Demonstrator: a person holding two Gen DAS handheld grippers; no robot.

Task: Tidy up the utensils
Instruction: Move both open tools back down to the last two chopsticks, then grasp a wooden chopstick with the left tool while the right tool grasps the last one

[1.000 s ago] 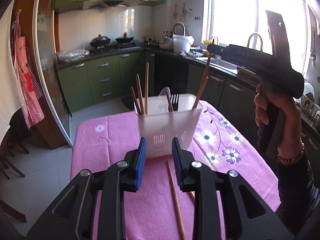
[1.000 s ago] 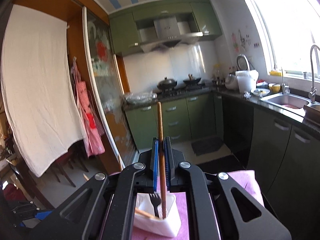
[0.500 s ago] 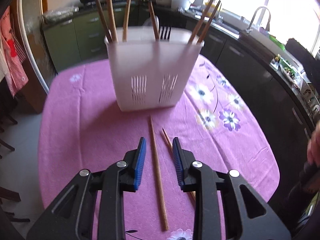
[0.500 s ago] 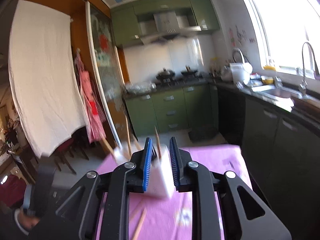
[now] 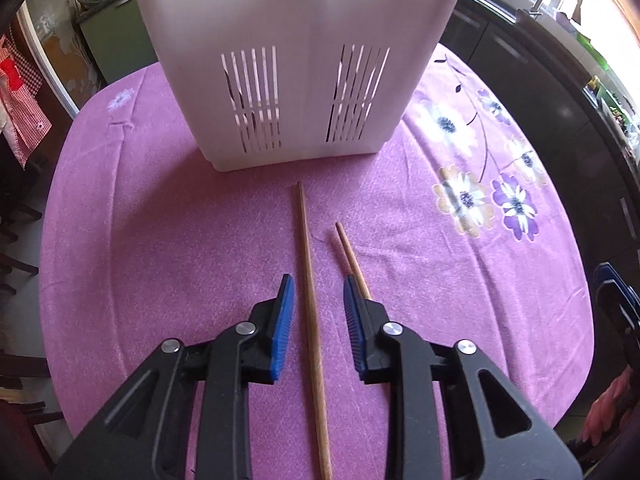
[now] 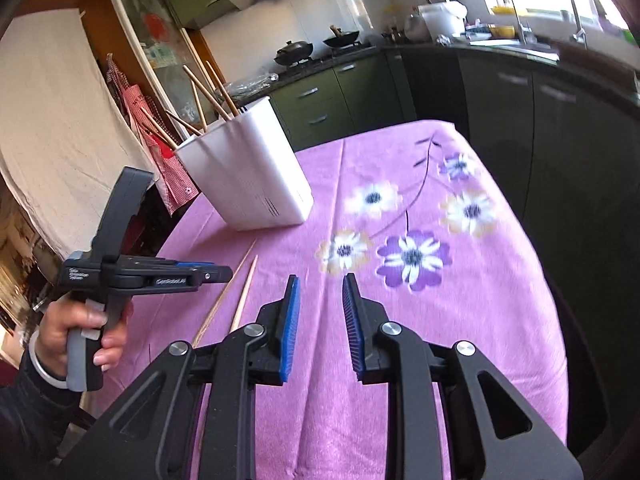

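Filling the upper centre of the left wrist view, the white utensil holder [image 5: 304, 60] stands on the pink flowered tablecloth [image 5: 160, 240], its slotted wall facing the camera; below it, in the lower middle of the frame, two wooden chopsticks lie loose on the cloth. The longer chopstick [image 5: 310, 300] runs almost straight up the frame, its long axis in line with the fingers of the left gripper [image 5: 319, 312], and it passes between the open jaws without either blue pad touching it. The shorter chopstick [image 5: 352, 258] lies just right of it, slanting under the right-hand finger. So the left gripper is plainly the nearer one, and closing where it is should catch the longer stick along its shaft. The right gripper [image 6: 320, 312] also stands open and holds nothing, over bare cloth at the lower centre of its own view, with both sticks off to its left. Only the right wrist view shows the holder's rim, at upper left, with several chopsticks already standing in it [image 6: 208, 96]; the left view crops that.
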